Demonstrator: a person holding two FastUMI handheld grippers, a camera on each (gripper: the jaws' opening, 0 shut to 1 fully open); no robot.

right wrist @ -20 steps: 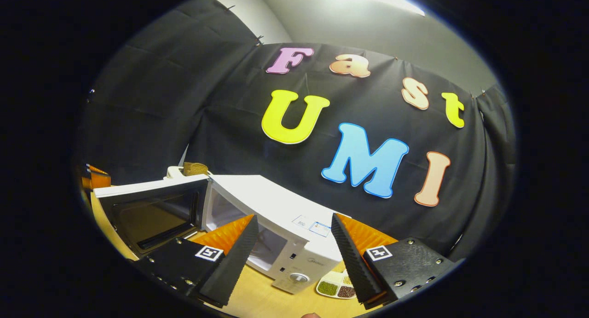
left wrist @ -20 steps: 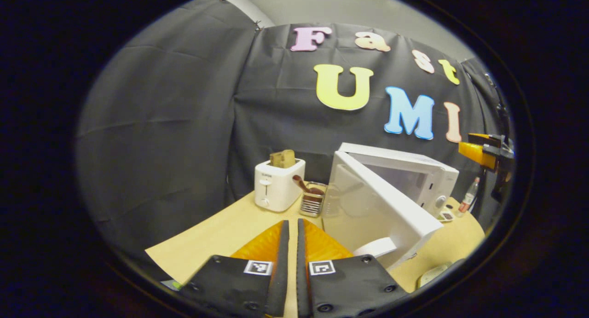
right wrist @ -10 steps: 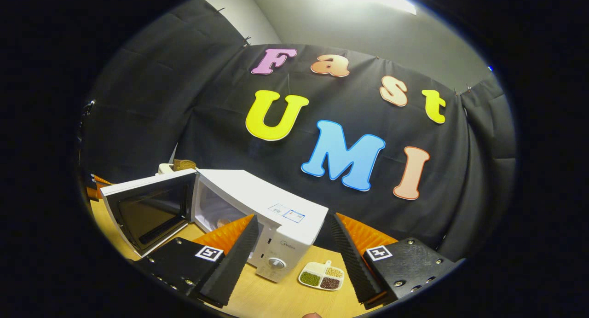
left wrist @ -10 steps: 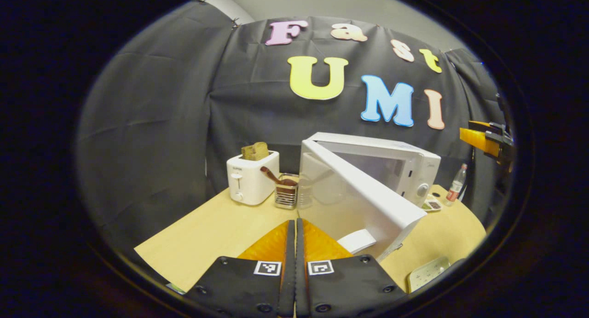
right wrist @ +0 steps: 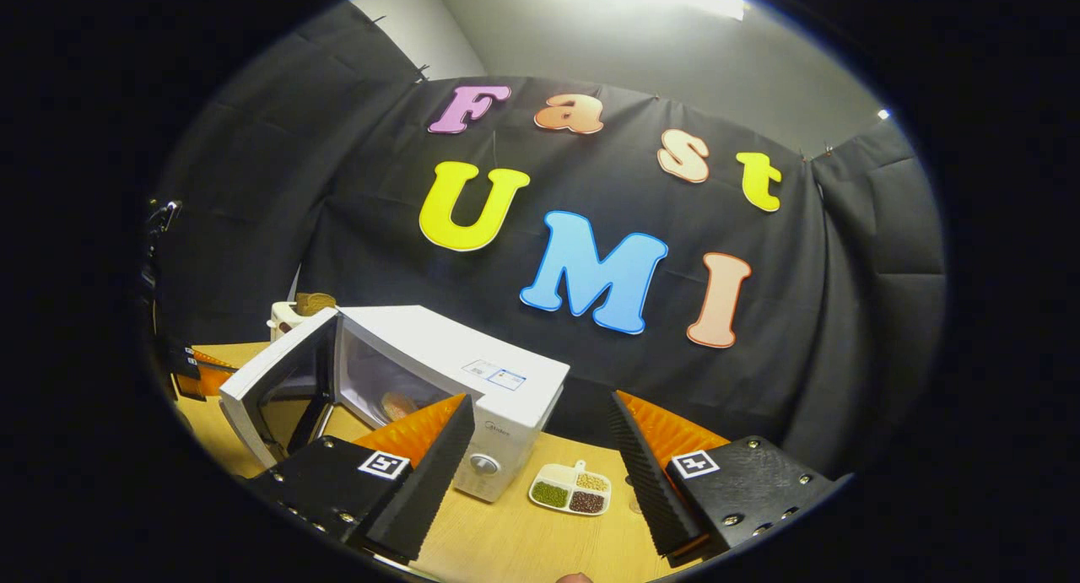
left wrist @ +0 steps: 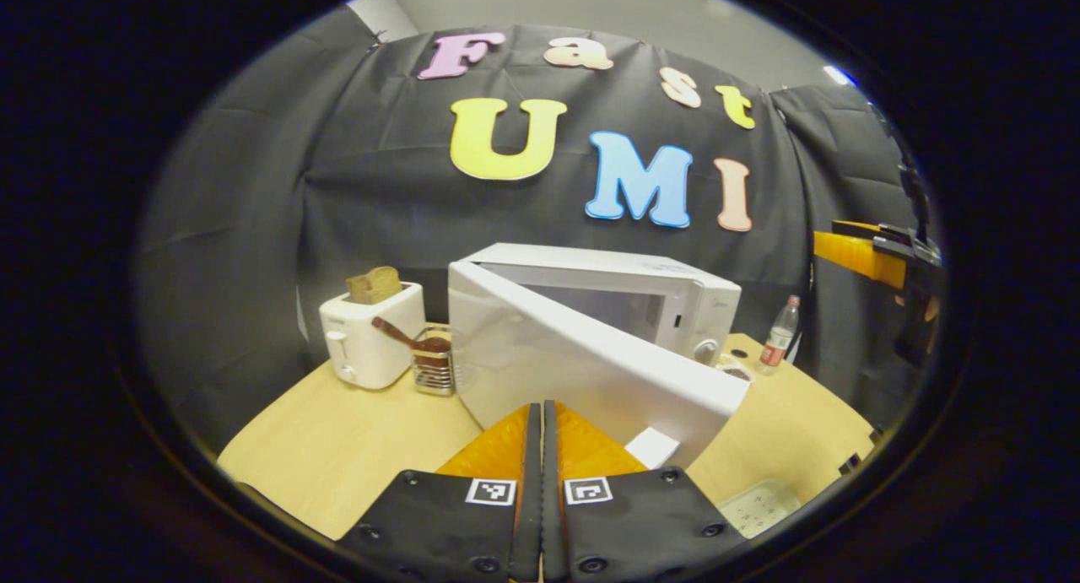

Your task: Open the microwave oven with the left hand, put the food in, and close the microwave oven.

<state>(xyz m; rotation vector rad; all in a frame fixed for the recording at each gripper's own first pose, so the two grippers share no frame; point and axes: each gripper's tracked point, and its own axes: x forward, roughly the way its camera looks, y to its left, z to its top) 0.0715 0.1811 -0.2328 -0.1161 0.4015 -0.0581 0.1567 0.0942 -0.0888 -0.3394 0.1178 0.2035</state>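
- Tabletop (left wrist: 354, 431): pale wood, carrying everything below; seen again in the right gripper view (right wrist: 523, 532).
- Microwave (left wrist: 624, 292): white, toward the back of the tabletop, dial at its front right corner; in the right gripper view (right wrist: 472, 372) seen from its right side, cavity open to the camera.
- Door (left wrist: 582, 364): hinged on the left, standing partly open, swung out toward the left gripper; in the right gripper view (right wrist: 278, 389) dark inner window facing the cavity.
- Food (right wrist: 395, 404): a brownish item lying inside the cavity, partly hidden behind the right gripper's left finger; kind not clear.
- Left gripper (left wrist: 537, 448): low in front of the door, orange-backed fingers pressed together with nothing between them; also at the far left edge of the right gripper view (right wrist: 202, 372).
- Right gripper (right wrist: 540, 469): fingers spread wide apart, empty, held above the tabletop to the right of the microwave; orange part of it at the right edge of the left gripper view (left wrist: 869, 258).
- Toaster (left wrist: 371, 334): white, left of the microwave, bread slice sticking up from its slot.
- Wire holder (left wrist: 432, 368): between toaster and door, with a brown spoon leaning in it.
- Bottle (left wrist: 778, 334): clear plastic, upright, right of the microwave.
- Dish (right wrist: 569, 490): small, white, three compartments of green, tan and dark grains, just right of the microwave's front corner.
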